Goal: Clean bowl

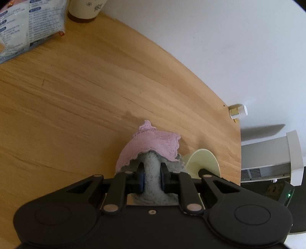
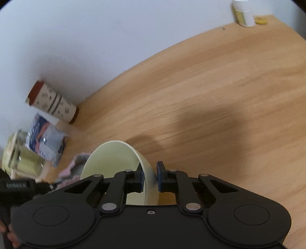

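Two grippers over a wooden table (image 1: pixel 67 92), each clamped on something: left gripper (image 1: pixel 152 175) has its blue pads (image 1: pixel 141 177) squeezed narrow on a bunched cloth (image 1: pixel 151 141), pink knit on top and grey fluffy side pinched between the jaws, cloth hanging forward over the tabletop; right gripper (image 2: pixel 149 177) jaws narrow on the wall of a pale yellow-green bowl (image 2: pixel 114 157), one pad inside the rim and one outside, bowl tipped up on edge with its opening facing left toward the cloth. From the left wrist view the bowl (image 1: pixel 202 160) sits just right of the cloth, nearly touching it; whether they actually touch, cannot tell. Right wrist view is motion-blurred on the left side. Along the wall: patterned paper cup (image 2: pixel 53 103) with brown rim, printed plastic packet (image 2: pixel 45 141) beside it, a glass jar (image 2: pixel 21 159) further left. Small white bottle (image 2: pixel 243 12) stands at the far table corner
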The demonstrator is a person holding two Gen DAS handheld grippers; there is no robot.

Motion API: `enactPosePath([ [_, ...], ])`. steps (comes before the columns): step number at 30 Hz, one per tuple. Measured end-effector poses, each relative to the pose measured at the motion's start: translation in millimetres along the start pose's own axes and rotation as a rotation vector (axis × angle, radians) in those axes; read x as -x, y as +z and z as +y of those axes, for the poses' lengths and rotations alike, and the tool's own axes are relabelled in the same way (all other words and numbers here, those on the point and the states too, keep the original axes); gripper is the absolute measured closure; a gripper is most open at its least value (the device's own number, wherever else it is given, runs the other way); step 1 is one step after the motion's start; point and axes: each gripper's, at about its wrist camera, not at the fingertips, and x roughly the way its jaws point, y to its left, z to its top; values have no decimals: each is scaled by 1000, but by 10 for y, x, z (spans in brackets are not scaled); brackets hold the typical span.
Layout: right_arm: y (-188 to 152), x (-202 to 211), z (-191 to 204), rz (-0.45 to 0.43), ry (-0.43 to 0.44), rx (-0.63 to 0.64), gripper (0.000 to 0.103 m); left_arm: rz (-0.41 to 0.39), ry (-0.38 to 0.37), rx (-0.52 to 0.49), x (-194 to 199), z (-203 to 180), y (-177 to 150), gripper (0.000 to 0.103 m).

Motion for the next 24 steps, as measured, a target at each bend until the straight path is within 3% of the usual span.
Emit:
enactPosePath([
  [2, 43, 13, 83, 10, -3, 113, 82, -15, 10, 6, 40, 27, 4, 88],
  [5, 136, 55, 263, 35, -2, 361, 66, -30, 24, 5, 106, 56, 0, 88],
  [6, 153, 51, 295, 39, -2, 387, 60, -31, 28, 2, 131, 68, -12, 88],
  [7, 239, 30, 415, 78, 6, 540, 58, -32, 33, -4, 164, 84, -28, 88],
  [9, 305, -16, 498, 123, 24, 647, 57, -32, 51, -10, 201, 91, -57, 88],
  [10, 363, -93, 635, 203, 50, 813, 57, -32, 55, -11, 219, 95, -65, 88],
  [13, 385, -242, 926, 295, 71, 1103, 54, -46, 60, -29, 286, 60, -116, 88],
  [15, 383, -287, 1027, 325, 94, 1186, 54, -50, 65, -49, 315, 19, -173, 88],
  [17, 309, -342, 1168, 336, 107, 1346, 53, -44, 76, -78, 336, -22, -250, 88],
  [19, 174, -404, 1280, 427, 158, 1552, 46, -34, 87, -97, 358, -38, -304, 89],
  [24, 130, -504, 1398, 562, 247, 1749, 43, -40, 99, -103, 381, -73, -333, 89],
])
